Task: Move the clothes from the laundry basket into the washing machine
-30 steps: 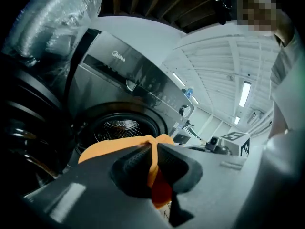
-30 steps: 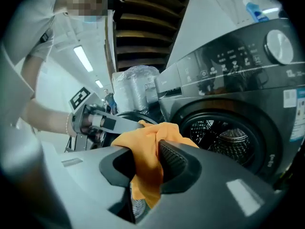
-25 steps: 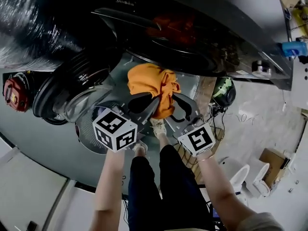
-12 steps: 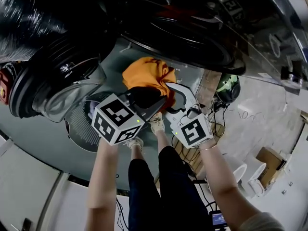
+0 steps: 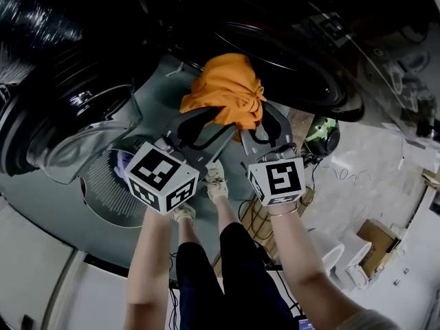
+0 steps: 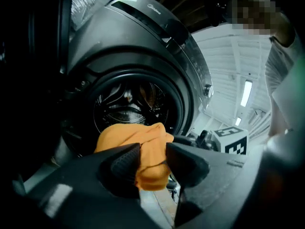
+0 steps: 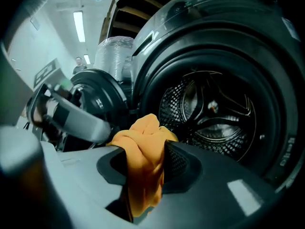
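Note:
An orange garment (image 5: 228, 96) hangs bunched in front of the dark washing machine's round opening (image 5: 289, 53). Both grippers hold it side by side: my left gripper (image 5: 206, 119) is shut on the orange garment (image 6: 143, 149), and my right gripper (image 5: 256, 119) is shut on the orange garment (image 7: 143, 163) too. The steel drum (image 7: 209, 111) lies straight ahead of the jaws, perforated and with nothing visible in the part I see. The drum (image 6: 126, 104) also shows just beyond the cloth in the left gripper view. The laundry basket is not clearly in view.
The machine's round door (image 5: 69, 112) stands swung open at the left, its glass bowl facing out. A plastic-wrapped bulky item (image 7: 112, 56) stands behind the door. A person's legs and shoes (image 5: 216, 184) are below the grippers. A helmet-like green object (image 5: 323, 133) lies on the floor.
Both grippers have risen and moved forward with the orange garment, from below the door rim up to the mouth of the drum. The grip on the cloth is unchanged.

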Available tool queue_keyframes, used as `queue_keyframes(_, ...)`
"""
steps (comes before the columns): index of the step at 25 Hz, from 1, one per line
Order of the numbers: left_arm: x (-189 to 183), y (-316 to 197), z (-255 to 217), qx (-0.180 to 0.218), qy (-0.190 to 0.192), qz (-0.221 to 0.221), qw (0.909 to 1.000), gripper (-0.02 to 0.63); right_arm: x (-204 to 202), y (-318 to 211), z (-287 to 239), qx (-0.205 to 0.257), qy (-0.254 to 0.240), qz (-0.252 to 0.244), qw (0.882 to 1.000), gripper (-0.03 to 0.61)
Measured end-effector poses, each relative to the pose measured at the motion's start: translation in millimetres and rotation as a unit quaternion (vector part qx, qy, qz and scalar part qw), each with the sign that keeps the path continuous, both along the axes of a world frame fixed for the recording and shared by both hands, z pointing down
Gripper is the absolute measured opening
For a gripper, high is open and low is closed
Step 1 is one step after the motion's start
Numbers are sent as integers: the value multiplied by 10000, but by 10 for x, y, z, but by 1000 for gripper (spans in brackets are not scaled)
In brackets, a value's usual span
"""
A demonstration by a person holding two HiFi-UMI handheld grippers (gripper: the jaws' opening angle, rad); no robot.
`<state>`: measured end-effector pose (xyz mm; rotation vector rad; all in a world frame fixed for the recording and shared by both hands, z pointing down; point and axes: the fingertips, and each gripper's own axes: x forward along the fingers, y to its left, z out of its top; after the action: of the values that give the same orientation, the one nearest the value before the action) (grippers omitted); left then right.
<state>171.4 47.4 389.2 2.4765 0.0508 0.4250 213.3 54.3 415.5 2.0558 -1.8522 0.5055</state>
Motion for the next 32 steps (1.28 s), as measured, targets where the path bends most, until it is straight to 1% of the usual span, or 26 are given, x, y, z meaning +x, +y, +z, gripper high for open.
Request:
queue_keyframes(2,-14,-82,38,64,173,-312,9993,161,149,-127,-131,263,203,226,9992,152)
queue_keyframes(3,-16,-119,60,131,201,-422,9988,160,242,-191,-195,408,278,390,9980,138)
queue_keyframes(5,-30,-201,117,278,158,-613,9976,122,458,-302,-266,623,346,774,9944,125)
queue_keyframes(6,-38,-249,144,290,148,-714,9969,117,557,-355,-258,662,367,922,9929,125)
queue_keyframes(9,-28,-372,242,165,141,-939,9953,80,797,-527,-102,594,415,1135,9909,121)
queue_keyframes(11,6,-416,330,114,76,-962,9953,77,976,-627,14,523,481,1279,9892,120)
queue_keyframes(13,63,-470,424,131,11,-976,9951,77,1211,-736,104,522,495,1545,9854,121)
queue_keyframes(16,151,-525,595,128,-134,-962,9952,77,1509,-873,259,483,324,1923,9796,126)
queue_keyframes(18,193,-554,685,149,-210,-908,9955,77,1613,-943,432,335,62,2062,9779,133)
queue_keyframes(19,207,-564,718,153,-231,-885,9957,77,1635,-973,539,211,-110,2094,9775,168)
queue_keyframes(20,214,-567,747,145,-250,-871,9958,77,1635,-993,652,60,-296,2102,9772,238)
queue_keyframes(21,211,-564,776,128,-274,-869,9958,77,1619,-1000,759,-101,-475,2094,9766,352)
queue_keyframes(22,200,-558,807,107,-309,-879,9956,77,1596,-993,850,-252,-620,2086,9757,427)
queue_keyframes(23,182,-549,840,86,-352,-896,9953,77,1574,-974,911,-359,-718,2090,9746,455)
queue_keyframes(24,162,-541,871,66,-398,-913,9950,77,1558,-950,938,-399,-778,2104,9737,477)
queue_keyframes(26,119,-522,919,40,-483,-928,9945,77,1525,-898,899,-314,-841,2125,9730,511)
queue_keyframes(29,48,-496,936,43,-590,-917,9940,77,1422,-775,753,-148,-872,2090,9739,523)
queue_keyframes(32,-50,-474,915,72,-688,-951,9931,77,1229,-583,651,-111,-988,2027,9742,525)
